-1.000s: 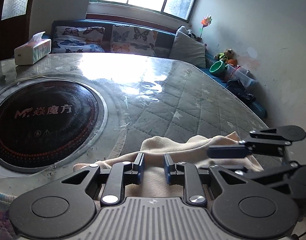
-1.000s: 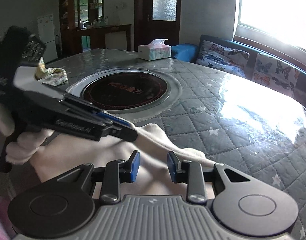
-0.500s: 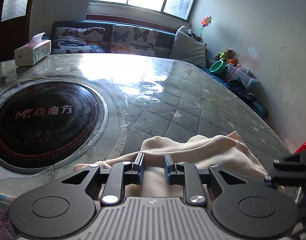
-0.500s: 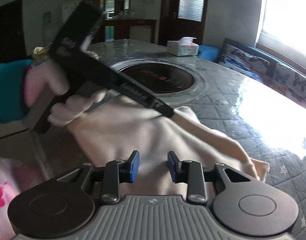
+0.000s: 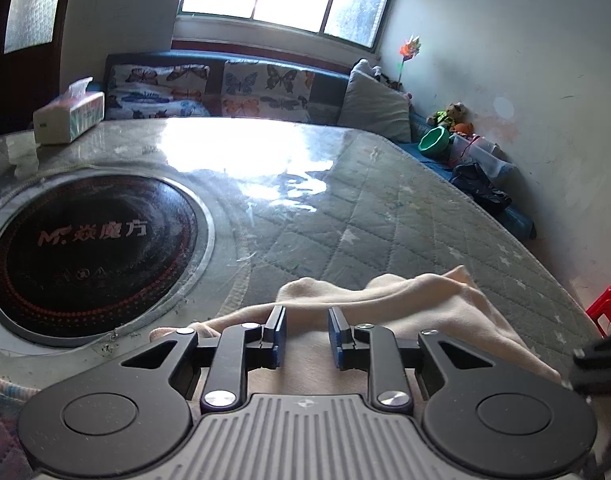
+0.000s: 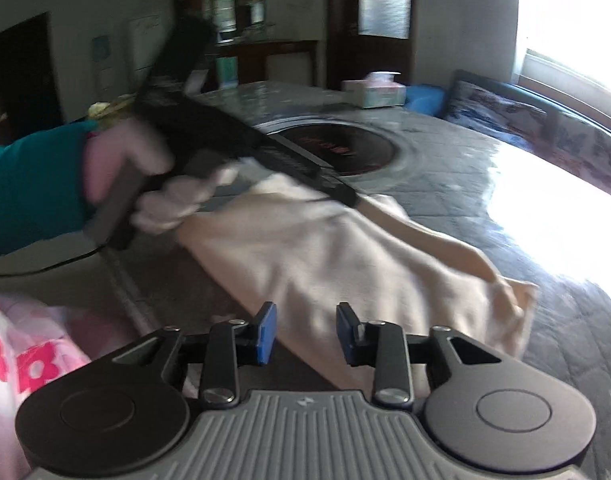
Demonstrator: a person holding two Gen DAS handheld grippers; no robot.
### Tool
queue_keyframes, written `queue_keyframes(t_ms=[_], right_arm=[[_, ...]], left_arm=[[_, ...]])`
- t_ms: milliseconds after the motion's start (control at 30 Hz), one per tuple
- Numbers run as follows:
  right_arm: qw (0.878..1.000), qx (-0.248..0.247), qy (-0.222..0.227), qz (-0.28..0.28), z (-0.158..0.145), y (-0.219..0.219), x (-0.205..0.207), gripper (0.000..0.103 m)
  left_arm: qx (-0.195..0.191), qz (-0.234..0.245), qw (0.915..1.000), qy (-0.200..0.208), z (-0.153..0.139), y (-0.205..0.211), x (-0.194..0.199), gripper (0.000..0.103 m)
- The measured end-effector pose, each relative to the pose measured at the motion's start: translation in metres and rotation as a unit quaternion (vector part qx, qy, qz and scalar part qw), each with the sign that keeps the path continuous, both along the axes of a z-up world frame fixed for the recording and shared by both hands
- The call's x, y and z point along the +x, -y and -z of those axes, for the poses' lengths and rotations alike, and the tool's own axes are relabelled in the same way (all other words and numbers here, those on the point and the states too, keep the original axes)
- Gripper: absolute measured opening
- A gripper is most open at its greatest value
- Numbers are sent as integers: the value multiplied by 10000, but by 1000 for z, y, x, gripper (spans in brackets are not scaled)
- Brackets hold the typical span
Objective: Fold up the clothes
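Cream garment (image 6: 345, 256) lies bunched on the quilted worktop (image 5: 385, 216), beside the round black hob (image 5: 89, 252). Left gripper (image 5: 304, 334) over the cloth, fingers parted, nothing gripped. Right gripper (image 6: 305, 332) likewise spread, empty, above its near edge.

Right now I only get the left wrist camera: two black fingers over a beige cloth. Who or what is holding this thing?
Observer: A person's white-gloved hand grips the left gripper by its handle, and a teal sleeve shows behind it.
Operator: How far does the cloth go?
Observer: The cloth runs as one long strip from under that hand to just in front of the right gripper.
Operator: Is that other tool holding it?
Observer: No. The right gripper is open over the cloth's near edge, with nothing between its jaws.
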State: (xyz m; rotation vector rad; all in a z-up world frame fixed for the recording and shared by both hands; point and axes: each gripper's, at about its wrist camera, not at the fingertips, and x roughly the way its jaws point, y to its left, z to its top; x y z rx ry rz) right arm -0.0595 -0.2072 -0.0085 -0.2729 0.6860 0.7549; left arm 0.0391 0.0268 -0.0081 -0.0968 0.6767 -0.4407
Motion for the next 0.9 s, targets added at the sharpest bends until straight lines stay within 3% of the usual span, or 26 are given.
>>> queue_keyframes(t_ms=[167, 367, 633, 900], right_arm=[[9975, 160, -86, 677, 0, 27, 5, 37], [9923, 343, -274, 1155, 0, 55, 5, 37], [9896, 437, -434, 1303, 5, 64, 9, 37], [9916, 387, -273, 1205, 0, 54, 11, 38]], left_arm=[[-54, 188, 9997, 150, -9, 0, -28, 26], [-152, 191, 9997, 59, -5, -5, -54, 26], [-26, 81, 9999, -83, 4, -11, -70, 28], [-256, -373, 9989, -97, 1, -34, -78, 29]])
